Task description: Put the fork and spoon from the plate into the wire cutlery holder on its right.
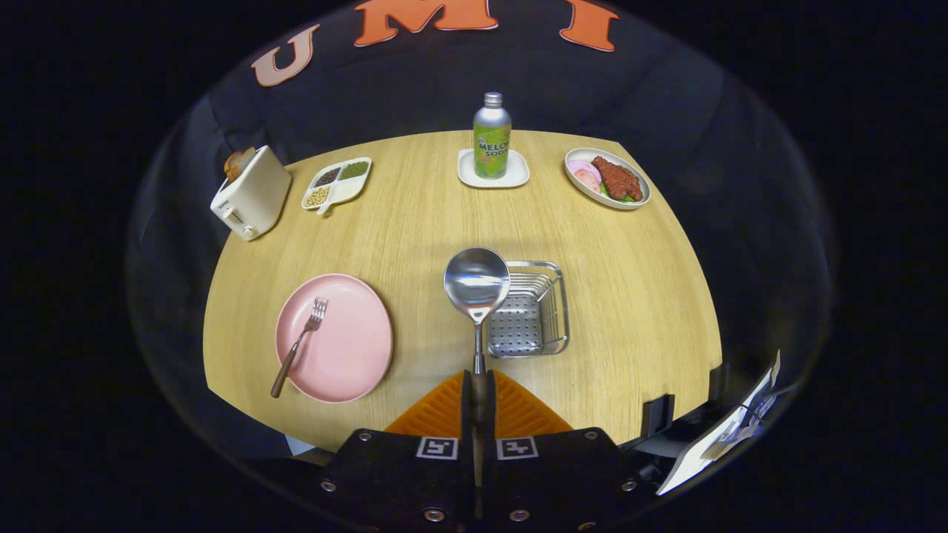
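Note:
My gripper (478, 392) is shut on the spoon's handle, its orange fingers (437, 411) pressed together around it. The spoon (476, 285) points straight ahead, its shiny bowl raised above the table beside the left edge of the wire cutlery holder (537, 314). The holder is a silver wire basket with a perforated bottom, and nothing shows inside it. Left of the fingers lies the pink plate (348, 348). A fork (299, 344) with a brown handle rests on the plate, tines pointing away and the handle end hanging over the near rim.
Along the far side of the wooden table (415, 215) stand a white toaster (250, 192) with bread, a divided dish of beans (337, 181), a soda bottle (492, 137) on a white coaster, and a bowl of food (607, 178). Some papers (722, 437) lie off the near right corner.

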Available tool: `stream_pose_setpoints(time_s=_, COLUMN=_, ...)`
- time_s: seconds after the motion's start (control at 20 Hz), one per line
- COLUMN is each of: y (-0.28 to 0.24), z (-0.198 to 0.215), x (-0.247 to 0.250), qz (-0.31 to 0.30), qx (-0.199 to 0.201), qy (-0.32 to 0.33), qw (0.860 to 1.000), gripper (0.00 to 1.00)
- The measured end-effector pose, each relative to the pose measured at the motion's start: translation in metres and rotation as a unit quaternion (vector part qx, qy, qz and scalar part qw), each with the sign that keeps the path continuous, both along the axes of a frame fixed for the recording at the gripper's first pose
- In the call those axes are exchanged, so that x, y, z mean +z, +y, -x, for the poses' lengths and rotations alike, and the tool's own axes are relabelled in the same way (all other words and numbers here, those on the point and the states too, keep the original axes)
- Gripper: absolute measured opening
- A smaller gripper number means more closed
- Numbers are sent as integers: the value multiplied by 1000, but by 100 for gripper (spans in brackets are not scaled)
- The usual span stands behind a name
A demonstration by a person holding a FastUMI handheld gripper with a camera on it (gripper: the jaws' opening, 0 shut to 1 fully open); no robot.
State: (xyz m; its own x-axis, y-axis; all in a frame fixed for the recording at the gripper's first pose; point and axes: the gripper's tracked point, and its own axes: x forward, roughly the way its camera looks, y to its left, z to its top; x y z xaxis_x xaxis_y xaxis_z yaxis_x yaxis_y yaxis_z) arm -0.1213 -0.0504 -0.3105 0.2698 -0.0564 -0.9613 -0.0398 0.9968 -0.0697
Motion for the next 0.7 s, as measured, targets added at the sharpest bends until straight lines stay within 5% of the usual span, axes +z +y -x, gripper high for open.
stream_pose_setpoints(time_s=0.7, y=-46, z=-3, x=-18, qz=23, qx=48, qy=133, qw=990, gripper=6)
